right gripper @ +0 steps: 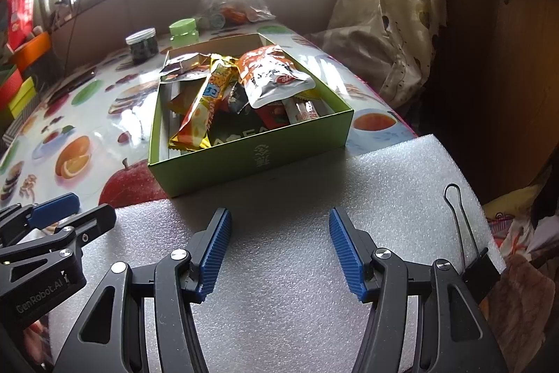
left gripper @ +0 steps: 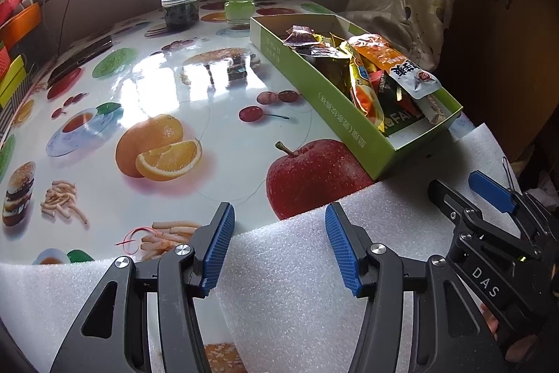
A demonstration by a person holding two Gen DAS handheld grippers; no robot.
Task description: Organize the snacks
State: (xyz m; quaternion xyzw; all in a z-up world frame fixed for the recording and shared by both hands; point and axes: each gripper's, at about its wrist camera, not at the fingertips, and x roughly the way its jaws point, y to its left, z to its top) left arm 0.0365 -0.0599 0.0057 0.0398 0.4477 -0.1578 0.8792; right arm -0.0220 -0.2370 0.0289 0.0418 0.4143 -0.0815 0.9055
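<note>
Looks about done: snacks (right gripper: 244, 93) all piled in the green box (right gripper: 251, 159) on the table (left gripper: 157, 86), none loose outside, left gripper (left gripper: 277, 247) and right gripper (right gripper: 279, 250) both spread and empty over the foam sheet (right gripper: 279, 198), nothing obvious left.

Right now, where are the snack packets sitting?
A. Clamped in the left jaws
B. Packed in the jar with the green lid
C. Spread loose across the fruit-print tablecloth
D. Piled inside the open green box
D: the snack packets lie heaped inside the open green box, while the printed tablecloth around it carries no loose packets and both sets of jaws stand empty.
</note>
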